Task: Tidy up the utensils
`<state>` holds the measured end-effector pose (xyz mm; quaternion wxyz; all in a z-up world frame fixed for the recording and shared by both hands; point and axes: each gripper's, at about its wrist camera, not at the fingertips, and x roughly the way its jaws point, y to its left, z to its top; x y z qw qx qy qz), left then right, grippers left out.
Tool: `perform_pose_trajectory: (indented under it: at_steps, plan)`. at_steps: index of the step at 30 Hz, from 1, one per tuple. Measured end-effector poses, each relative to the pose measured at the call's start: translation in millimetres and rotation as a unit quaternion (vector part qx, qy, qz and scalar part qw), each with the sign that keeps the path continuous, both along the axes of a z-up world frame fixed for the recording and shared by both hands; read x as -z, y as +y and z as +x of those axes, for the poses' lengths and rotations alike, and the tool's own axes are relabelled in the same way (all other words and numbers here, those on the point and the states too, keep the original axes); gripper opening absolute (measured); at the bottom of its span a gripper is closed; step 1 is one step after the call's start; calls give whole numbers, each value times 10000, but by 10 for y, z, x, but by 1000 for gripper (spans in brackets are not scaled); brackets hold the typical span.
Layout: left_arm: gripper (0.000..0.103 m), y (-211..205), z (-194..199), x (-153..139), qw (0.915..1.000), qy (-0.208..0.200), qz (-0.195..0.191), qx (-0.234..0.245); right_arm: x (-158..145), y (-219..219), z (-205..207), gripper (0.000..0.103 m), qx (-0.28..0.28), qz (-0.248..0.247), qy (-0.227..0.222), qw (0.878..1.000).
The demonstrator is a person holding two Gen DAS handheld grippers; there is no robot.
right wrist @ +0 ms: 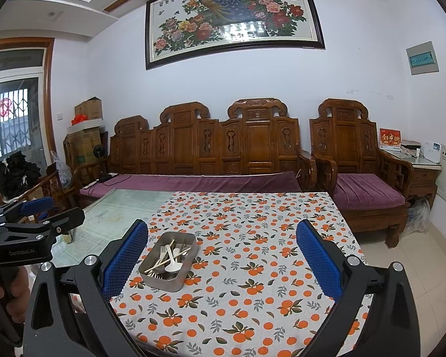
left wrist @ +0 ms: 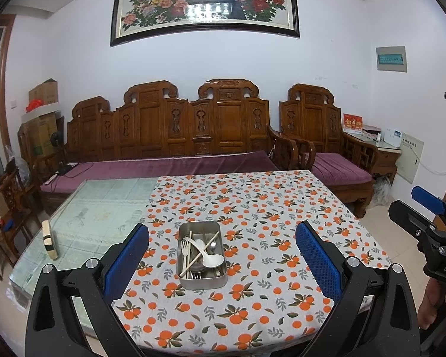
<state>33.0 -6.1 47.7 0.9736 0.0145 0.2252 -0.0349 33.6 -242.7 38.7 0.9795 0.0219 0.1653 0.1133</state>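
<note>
Utensils (left wrist: 200, 253) lie jumbled in a steel tin (left wrist: 193, 282); both tongs gape, holding nothing.

Bright, even daylight fills both sharp views, a white glare patch reflects off the glazed peacock painting (left wrist: 205, 3) at top centre, shadows are faint, and strong fisheye bending curves the edges into dark vignetted corners.
</note>
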Motion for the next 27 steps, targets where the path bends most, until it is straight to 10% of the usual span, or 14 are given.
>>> perform_pose_trajectory:
  at_steps: [27]
  plan:
    - [95,-37,-31,-6,10000,-34,-4,15,10,36,-3,100,12,2,-2,10000]
